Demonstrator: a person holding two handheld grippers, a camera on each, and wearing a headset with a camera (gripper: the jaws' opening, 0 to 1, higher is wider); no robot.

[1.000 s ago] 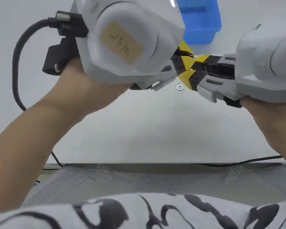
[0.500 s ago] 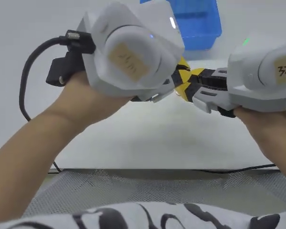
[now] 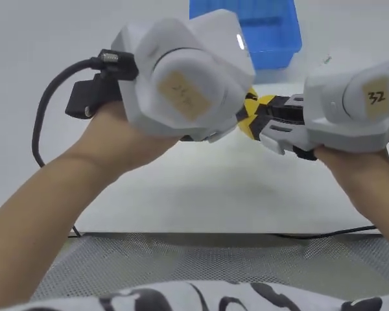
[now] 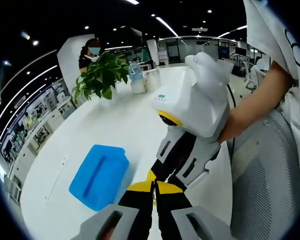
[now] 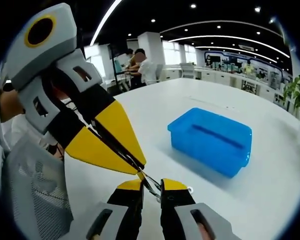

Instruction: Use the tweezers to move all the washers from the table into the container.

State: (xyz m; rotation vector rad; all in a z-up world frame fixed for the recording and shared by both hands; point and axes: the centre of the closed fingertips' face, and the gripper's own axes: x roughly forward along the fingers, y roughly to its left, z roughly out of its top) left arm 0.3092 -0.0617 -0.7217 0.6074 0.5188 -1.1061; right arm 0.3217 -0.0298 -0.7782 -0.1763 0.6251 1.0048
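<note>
Above the white counter (image 3: 181, 188), the two grippers are held tip to tip, close in front of the person. The tweezers (image 5: 146, 176) are gripped by the left gripper (image 5: 139, 167), whose yellow jaws are pressed tight on the thin metal legs, so that the tool is kept steady. The thin end of the tweezers is set between the jaws of the right gripper (image 5: 151, 184), which are only a little apart; whether the legs are being squeezed by them cannot be told. It is judged that one gripper is used to hold the tool and the other to pinch it, since tweezers must be squeezed before anything can be picked up. A small washer (image 5: 190, 189) can be seen lying flat on the counter, just beside the right jaws and not yet picked up. The blue container (image 5: 212, 137) is placed farther back, well apart from the washer, with its open top ready for washers to be dropped in.
</note>
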